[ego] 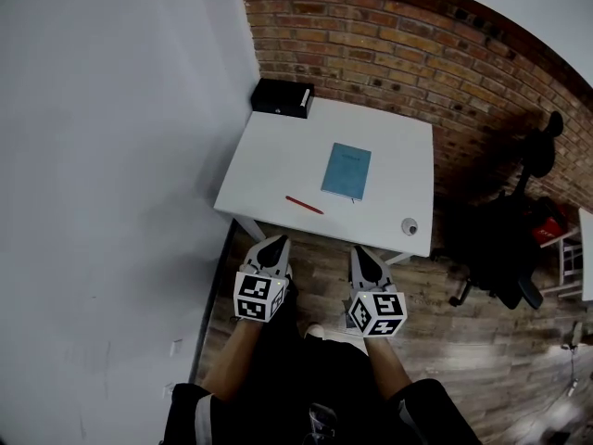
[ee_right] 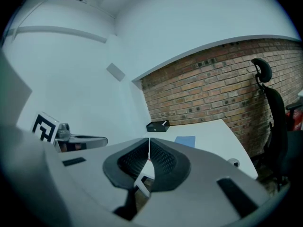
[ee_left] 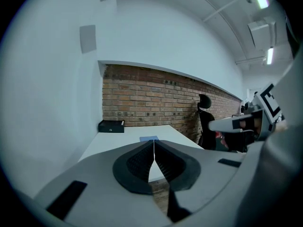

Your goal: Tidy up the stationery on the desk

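Note:
A white desk stands against the brick wall. On it lie a blue notebook near the middle, a red pen near the front edge, a small round object at the front right corner, and a black box at the back left corner. My left gripper and right gripper hover side by side short of the desk's front edge, both shut and holding nothing. The notebook and box show in the left gripper view, and the notebook in the right gripper view.
A black office chair stands to the desk's right on the wood floor. A white wall runs along the left. Something red sits by a second white table at the far right. The person's legs are below the grippers.

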